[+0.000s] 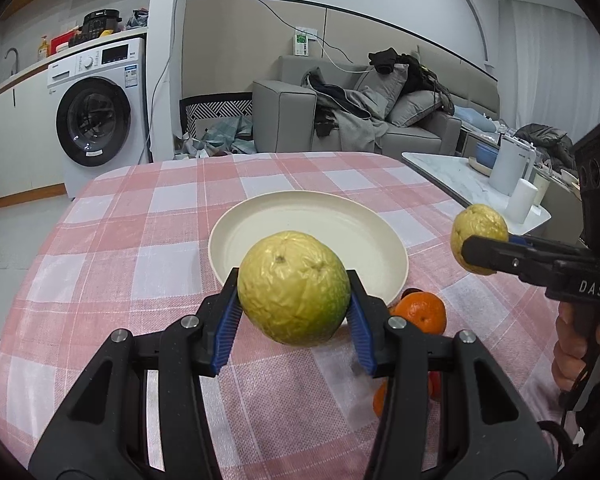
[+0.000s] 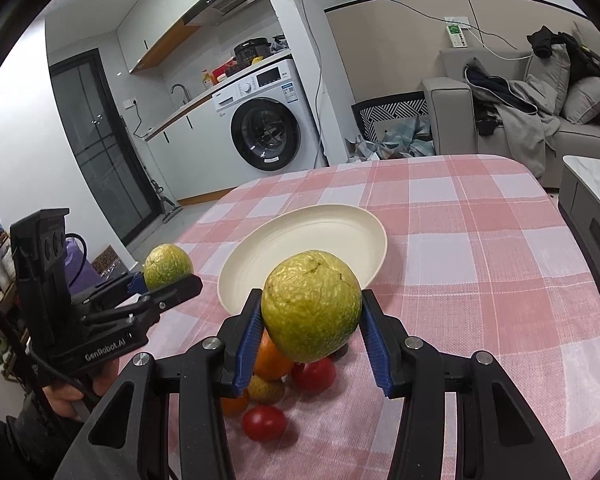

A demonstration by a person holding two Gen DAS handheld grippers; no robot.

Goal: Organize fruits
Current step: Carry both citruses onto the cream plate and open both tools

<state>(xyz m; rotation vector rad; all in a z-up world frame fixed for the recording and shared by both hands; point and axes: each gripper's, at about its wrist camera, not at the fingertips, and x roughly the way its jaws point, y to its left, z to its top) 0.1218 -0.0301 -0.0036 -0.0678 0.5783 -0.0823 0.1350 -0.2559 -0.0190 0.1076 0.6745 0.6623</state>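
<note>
The left tongs [image 1: 294, 300] pinch a wrinkled yellow-green guava [image 1: 293, 287] above the near rim of the cream plate [image 1: 260, 220]. The right tongs [image 2: 310, 320] pinch a second guava [image 2: 311, 306] over the oranges [image 2: 272, 356] and tomatoes [image 2: 264, 423] on the checked worktop [image 2: 480, 280].

Both wrist views look forward, close above the table; both share the plate [image 1: 380, 236] [image 2: 364, 220].

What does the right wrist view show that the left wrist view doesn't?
Right wrist only: two red tomatoes and a small brownish fruit on the cloth below the right gripper. Left wrist only: a white kettle on the side table. Both show the empty plate, an orange, and each gripper, including the left gripper, shut on a yellow-green fruit.
</note>
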